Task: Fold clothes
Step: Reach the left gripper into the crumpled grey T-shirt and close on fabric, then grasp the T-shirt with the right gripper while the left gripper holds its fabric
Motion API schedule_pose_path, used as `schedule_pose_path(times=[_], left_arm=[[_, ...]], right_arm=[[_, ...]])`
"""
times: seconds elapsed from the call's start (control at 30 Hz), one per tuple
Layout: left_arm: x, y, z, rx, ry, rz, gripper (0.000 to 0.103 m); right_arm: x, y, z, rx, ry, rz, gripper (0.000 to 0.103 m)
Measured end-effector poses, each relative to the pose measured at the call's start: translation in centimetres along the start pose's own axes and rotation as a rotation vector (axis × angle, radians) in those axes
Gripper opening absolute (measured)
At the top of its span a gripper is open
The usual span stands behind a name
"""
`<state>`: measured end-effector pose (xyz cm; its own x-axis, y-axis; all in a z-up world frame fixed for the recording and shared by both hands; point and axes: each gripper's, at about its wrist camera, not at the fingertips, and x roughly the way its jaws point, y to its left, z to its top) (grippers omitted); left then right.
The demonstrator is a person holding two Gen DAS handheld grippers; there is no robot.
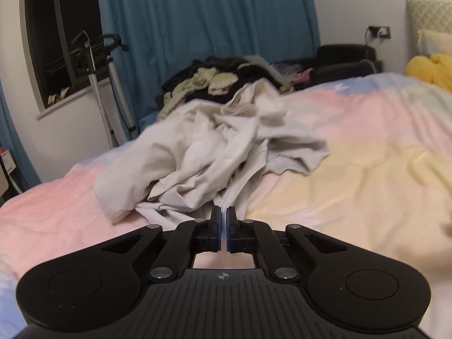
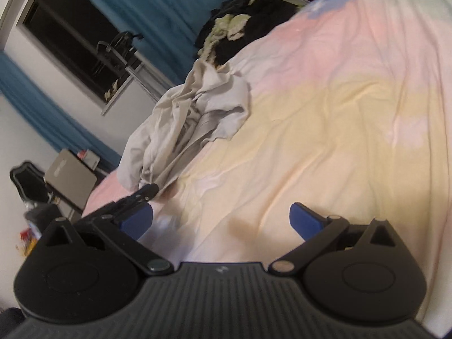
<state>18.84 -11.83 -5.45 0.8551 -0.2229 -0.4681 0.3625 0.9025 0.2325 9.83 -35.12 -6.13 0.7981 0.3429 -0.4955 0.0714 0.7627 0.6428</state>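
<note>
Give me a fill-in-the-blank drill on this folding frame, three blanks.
1. The left hand-held gripper is shut on an edge of the ____ garment.
2. The right hand-held gripper is ____, holding nothing.
3. The garment lies crumpled on the pastel ____.

Missing words: grey; open; bedspread

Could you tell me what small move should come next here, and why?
Probably bring the open right hand-held gripper across to the crumpled grey garment and pinch a second edge. The left hand-held gripper is already shut on one edge, and the garment is still bunched on the bedspread.
</note>
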Motion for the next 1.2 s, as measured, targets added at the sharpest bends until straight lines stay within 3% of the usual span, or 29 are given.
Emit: schedule_pose_path(times=[0.27, 0.53, 0.6, 0.77, 0.97, 1.1, 1.17, 1.2], left_arm=[[-9.4, 2.5, -0.6, -0.162, -0.06, -0.052, 0.004], [-19.4, 6.4, -4.3, -0.382, -0.041, -0.09, 0.004], [-21.0, 7.3, -5.1, -0.449, -0.055, -0.104, 0.004], [-21.7, 9.6, -6.8, -0.571, -0.078, -0.142, 0.004], [-21.1, 10.9, -7.6, -0.604, -0.089, -0.199, 0.004], [-20.7, 11.4, -8.1, -0.62, -0.078, -0.222, 0.004], [-20.4, 11.6, -8.3, -0.629, -0.074, -0.23, 0.004], [-20.2, 11.6, -8.4, -0.636, -0.069, -0.233, 0.004]], right_arm=[[-0.9, 3.4, -1.4, -0.149, 0.034, 0.016, 0.103], [-2.7, 5.4, -2.5, -0.254, 0.042, 0.074, 0.103], [-2.6, 7.1, -3.3, -0.366, 0.061, 0.125, 0.103], [-2.4, 13.2, -8.4, -0.868, 0.037, 0.215, 0.103], [-0.4, 16.6, -14.3, -1.405, -0.138, 0.207, 0.103], [1.4, 17.3, -16.0, -1.587, -0.223, 0.176, 0.102], [1.9, 17.7, -16.2, -1.607, -0.215, 0.188, 0.101], [2.0, 17.8, -16.3, -1.596, -0.214, 0.197, 0.095]])
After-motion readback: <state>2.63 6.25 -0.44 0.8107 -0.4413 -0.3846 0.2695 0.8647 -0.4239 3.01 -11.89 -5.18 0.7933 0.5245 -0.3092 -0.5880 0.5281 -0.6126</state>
